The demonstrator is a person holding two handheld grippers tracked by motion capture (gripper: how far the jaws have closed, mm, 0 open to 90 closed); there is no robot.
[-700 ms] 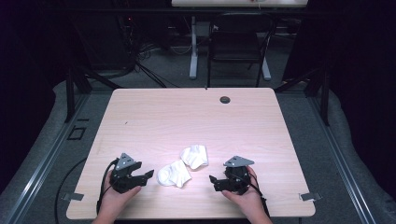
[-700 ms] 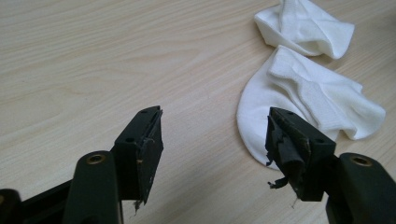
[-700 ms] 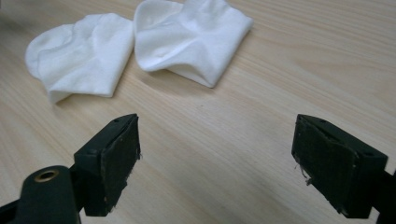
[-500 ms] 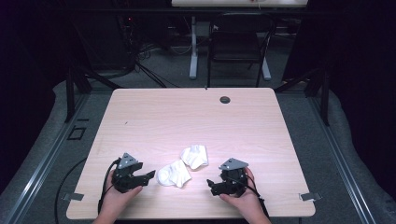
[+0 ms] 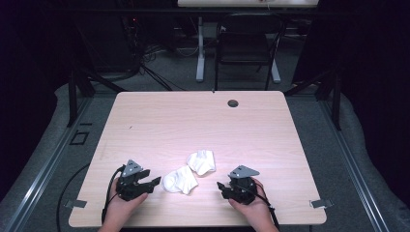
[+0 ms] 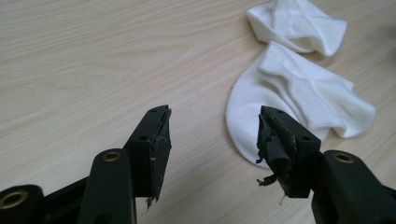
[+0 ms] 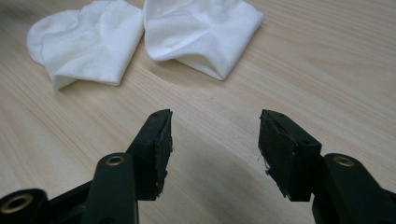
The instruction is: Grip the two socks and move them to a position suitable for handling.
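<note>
A: Where do the two white socks lie?

B: Near the front edge of the pale wooden surface (image 5: 159,121), between the two claws. The nearer sock (image 5: 180,180) sits just beside the left claw (image 5: 153,183); the farther sock (image 5: 202,161) lies up and to the right of it, the two touching or almost so.

A: Which way do they run?

B: Both are crumpled, so the long axis is loose. In the left gripper view the nearer sock (image 6: 299,100) has its rounded end toward the claw (image 6: 212,135) and stretches away to the right; the farther sock (image 6: 299,23) lies beyond it.

A: And the claws?

B: Each stands wide, gripping nothing. The right claw (image 5: 220,187) points left toward the socks, well short of them; its own view shows bare wood between its jaws.
</note>
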